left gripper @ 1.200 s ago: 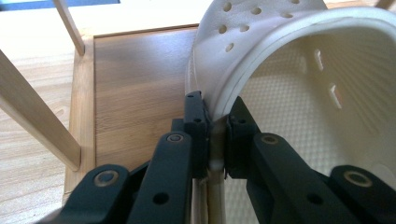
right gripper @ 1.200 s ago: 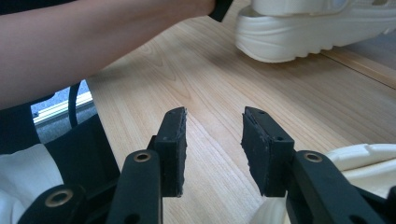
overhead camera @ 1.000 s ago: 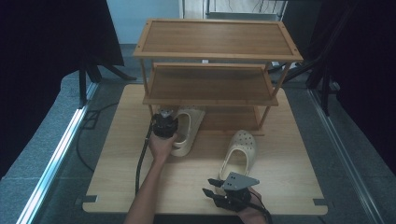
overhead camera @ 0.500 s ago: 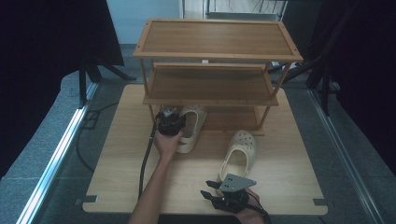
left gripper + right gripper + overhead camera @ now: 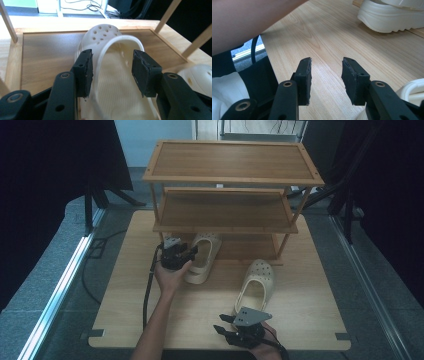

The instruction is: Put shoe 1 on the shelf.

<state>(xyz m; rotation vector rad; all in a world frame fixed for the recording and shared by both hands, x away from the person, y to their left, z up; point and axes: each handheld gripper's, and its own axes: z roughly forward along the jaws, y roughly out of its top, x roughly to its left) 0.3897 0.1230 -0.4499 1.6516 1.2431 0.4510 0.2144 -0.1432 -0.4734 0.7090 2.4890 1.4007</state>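
Observation:
A cream clog [image 5: 204, 256] lies with its toe on the wooden rack's bottom shelf [image 5: 250, 247] and its heel toward me. My left gripper [image 5: 191, 253] is at that heel. In the left gripper view the clog [image 5: 112, 95] lies between the jaws of my left gripper [image 5: 112, 72], which have just been opening, and the pads stand clear of its rim. A second cream clog [image 5: 257, 282] lies on the table in front of the rack. My right gripper [image 5: 223, 329] hovers open near the front edge, with bare wood between its jaws [image 5: 325, 80].
The three-shelf rack [image 5: 232, 162] stands at the back of the wooden table [image 5: 130, 285]. A black cable [image 5: 148, 292] trails from my left gripper along the forearm. The first clog's sole [image 5: 387, 18] and a bit of the second clog [image 5: 412, 91] appear in the right gripper view.
The left gripper's jaws have opened off the clog's heel, and that hand has shifted a little beside it. The right gripper has stayed in place.

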